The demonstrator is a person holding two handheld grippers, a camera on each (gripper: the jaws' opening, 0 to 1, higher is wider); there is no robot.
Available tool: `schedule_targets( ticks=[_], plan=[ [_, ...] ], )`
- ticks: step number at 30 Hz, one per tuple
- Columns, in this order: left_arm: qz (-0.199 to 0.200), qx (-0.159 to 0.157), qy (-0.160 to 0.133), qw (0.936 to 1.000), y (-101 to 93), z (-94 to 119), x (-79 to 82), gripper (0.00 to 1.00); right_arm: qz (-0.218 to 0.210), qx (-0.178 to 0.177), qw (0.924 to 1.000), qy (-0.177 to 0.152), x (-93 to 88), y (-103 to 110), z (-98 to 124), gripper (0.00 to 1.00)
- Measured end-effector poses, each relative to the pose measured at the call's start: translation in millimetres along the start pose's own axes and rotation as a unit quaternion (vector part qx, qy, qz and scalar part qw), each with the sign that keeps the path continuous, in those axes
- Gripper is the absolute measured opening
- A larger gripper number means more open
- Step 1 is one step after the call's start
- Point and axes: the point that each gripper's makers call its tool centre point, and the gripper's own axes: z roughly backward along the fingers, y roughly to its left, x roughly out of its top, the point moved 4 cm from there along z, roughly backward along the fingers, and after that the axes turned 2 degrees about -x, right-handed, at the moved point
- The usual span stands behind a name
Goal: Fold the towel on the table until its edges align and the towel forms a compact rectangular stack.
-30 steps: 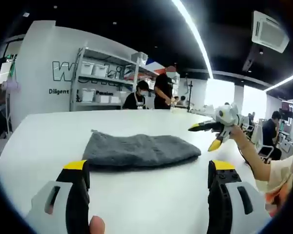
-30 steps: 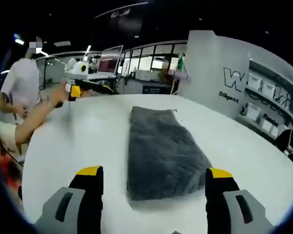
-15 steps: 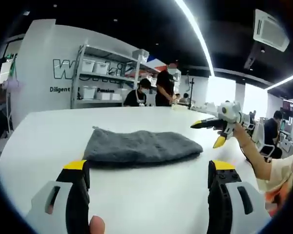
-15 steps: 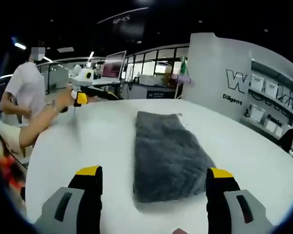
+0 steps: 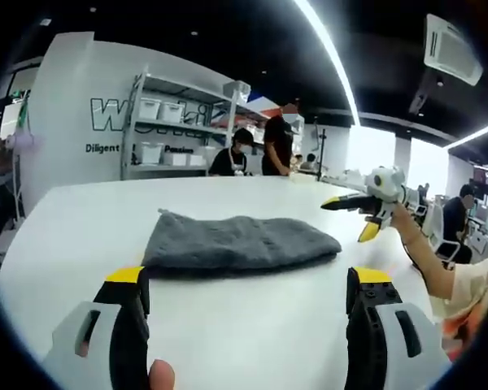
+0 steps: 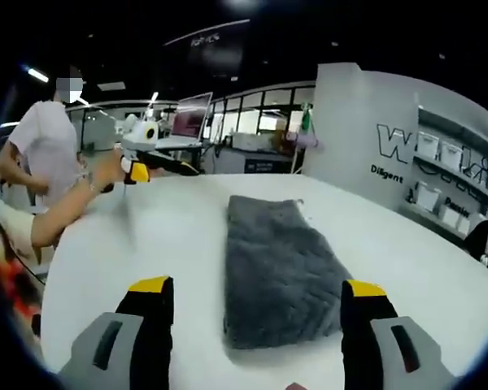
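A: Left gripper view, nearest first?

B: Left gripper (image 5: 248, 280) at six o'clock, yellow-tipped jaws spread wide, nothing between them, raised above the white table (image 5: 65, 236). A fingertip (image 5: 161, 375) at the bottom edge, about seven o'clock.

A: And beyond the jaws?

B: Grey towel (image 5: 237, 242) just past centre, folded into a long low bundle, lying flat on the table, apart from both jaws. One corner poking up at its ten o'clock end.

A: Anything at three o'clock?

B: Right gripper (image 5: 364, 210) in the air there, held by a hand (image 5: 403, 218), jaws parted and empty, well clear of the towel.

A: Farther off?

B: Shelving with white bins (image 5: 159, 130) at eleven o'clock against a lettered wall. Two people (image 5: 260, 150) at twelve o'clock behind the table. Ceiling light strip (image 5: 329, 57) running up toward one o'clock.

A: Right gripper view, same order?

B: Right gripper (image 6: 252, 286) at six o'clock, jaws wide apart, gripping nothing. Towel (image 6: 278, 272) straight ahead, its near short edge lying between the jaw tips in the picture, stretching away toward twelve o'clock on the table (image 6: 130, 244).

A: At nine or ten o'clock?

B: Left gripper (image 6: 150, 165) over the table's far edge, held by an outstretched arm (image 6: 61, 211); opening hard to judge from here. Person in a white shirt (image 6: 37, 146) behind it. Monitor (image 6: 191, 114) and desks farther back at eleven o'clock.
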Motion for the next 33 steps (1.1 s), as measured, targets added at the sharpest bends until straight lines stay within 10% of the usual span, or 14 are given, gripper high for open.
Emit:
schedule_targets(
  ticks=[22, 33],
  plan=[
    [-0.005, 0.021, 0.028, 0.9994, 13.1, 1.7, -5.5, 0.99, 0.016, -0.045, 0.9982, -0.036, 66.1, 1.9, -36.3, 0.71],
    [-0.006, 0.026, 0.030, 0.9992, 16.5, 4.5, -5.2, 0.99, 0.061, -0.025, 0.9947, 0.079, 48.2, 24.4, -90.1, 0.56]
  ],
)
